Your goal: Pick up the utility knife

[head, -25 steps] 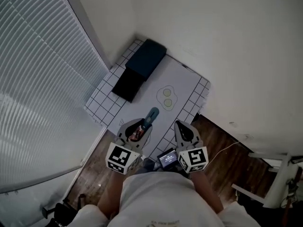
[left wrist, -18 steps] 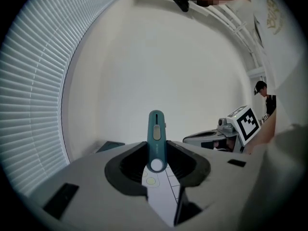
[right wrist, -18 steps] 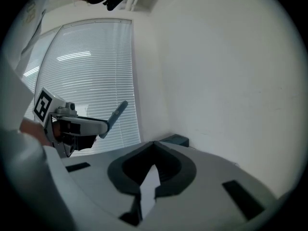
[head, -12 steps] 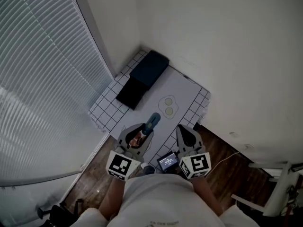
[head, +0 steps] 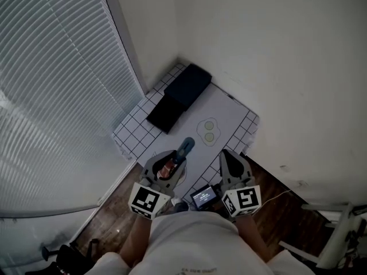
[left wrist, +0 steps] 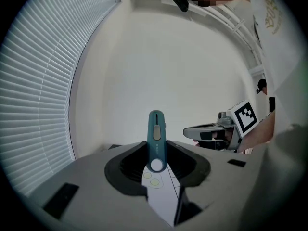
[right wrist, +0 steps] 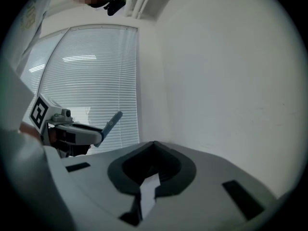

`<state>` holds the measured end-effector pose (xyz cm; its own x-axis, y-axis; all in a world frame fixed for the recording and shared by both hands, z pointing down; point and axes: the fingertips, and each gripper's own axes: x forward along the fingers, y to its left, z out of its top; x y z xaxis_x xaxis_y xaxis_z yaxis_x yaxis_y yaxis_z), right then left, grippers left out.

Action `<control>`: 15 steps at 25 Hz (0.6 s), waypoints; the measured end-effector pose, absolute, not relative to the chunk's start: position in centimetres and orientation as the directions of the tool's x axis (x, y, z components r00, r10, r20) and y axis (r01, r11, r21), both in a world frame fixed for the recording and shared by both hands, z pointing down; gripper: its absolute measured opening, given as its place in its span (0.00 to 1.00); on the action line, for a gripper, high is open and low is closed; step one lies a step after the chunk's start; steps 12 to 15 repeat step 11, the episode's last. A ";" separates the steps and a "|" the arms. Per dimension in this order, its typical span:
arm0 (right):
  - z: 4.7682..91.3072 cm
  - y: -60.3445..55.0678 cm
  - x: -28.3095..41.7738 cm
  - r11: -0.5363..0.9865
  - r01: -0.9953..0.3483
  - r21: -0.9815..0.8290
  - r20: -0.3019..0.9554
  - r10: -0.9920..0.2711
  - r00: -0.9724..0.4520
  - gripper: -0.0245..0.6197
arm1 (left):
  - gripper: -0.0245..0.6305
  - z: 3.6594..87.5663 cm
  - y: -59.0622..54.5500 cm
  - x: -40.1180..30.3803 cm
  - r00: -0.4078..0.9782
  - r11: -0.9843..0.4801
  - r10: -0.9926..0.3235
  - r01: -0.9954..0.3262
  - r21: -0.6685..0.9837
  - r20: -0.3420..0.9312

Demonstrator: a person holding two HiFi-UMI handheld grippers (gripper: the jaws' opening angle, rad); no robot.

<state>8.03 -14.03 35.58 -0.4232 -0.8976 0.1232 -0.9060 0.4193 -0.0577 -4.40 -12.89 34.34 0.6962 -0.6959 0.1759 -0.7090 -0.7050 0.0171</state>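
Utility knife (left wrist: 156,138), teal with a slider and a white round button, stands clamped between the jaws of the left gripper (left wrist: 156,152), its tip poking out beyond them, held in the air over the near edge of a table covered in a white checked cloth (head: 133,132). No brand can be read on its handle. The right gripper (right wrist: 154,146) hangs beside it, jaws closed together on nothing. Each gripper carries a cube with black square markers. On the cloth lie a white sheet with two pale green circles (head: 207,132) and a dark blue case (head: 187,85); the small screen (head: 203,196) between the grippers shows print too small to read.
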 end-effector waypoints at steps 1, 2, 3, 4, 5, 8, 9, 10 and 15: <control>35.5 -14.0 7.9 0.422 -0.905 -0.055 0.124 -0.897 -0.425 0.05 | 0.24 34.3 -12.9 -4.5 0.696 -0.704 -0.697 -0.710 0.016 0.176; 35.5 -14.0 7.9 0.423 -0.905 -0.053 0.125 -0.896 -0.426 0.05 | 0.24 34.3 -12.8 -4.5 0.695 -0.704 -0.697 -0.710 0.016 0.176; 35.5 -14.0 7.8 0.423 -0.905 -0.054 0.127 -0.896 -0.426 0.05 | 0.24 34.4 -12.8 -4.5 0.695 -0.704 -0.697 -0.710 0.016 0.177; 35.5 -13.9 7.7 0.423 -0.905 -0.055 0.128 -0.895 -0.426 0.05 | 0.24 34.4 -12.8 -4.5 0.695 -0.704 -0.697 -0.710 0.016 0.178; 35.5 -13.9 7.7 0.423 -0.905 -0.057 0.127 -0.896 -0.426 0.05 | 0.24 34.4 -12.7 -4.5 0.695 -0.705 -0.696 -0.709 0.016 0.180; 35.4 -13.7 7.5 0.424 -0.903 -0.063 0.119 -0.896 -0.429 0.05 | 0.24 34.4 -12.7 -4.6 0.697 -0.706 -0.694 -0.708 0.018 0.181; 35.5 -13.7 7.4 0.424 -0.903 -0.065 0.115 -0.896 -0.429 0.05 | 0.24 34.4 -12.7 -4.6 0.698 -0.707 -0.693 -0.707 0.020 0.181; 35.5 -13.6 7.4 0.424 -0.903 -0.066 0.113 -0.896 -0.429 0.05 | 0.24 34.4 -12.7 -4.6 0.698 -0.707 -0.692 -0.707 0.021 0.181; 35.6 -13.6 7.4 0.424 -0.903 -0.066 0.111 -0.896 -0.429 0.05 | 0.24 34.5 -12.6 -4.6 0.699 -0.708 -0.691 -0.706 0.023 0.182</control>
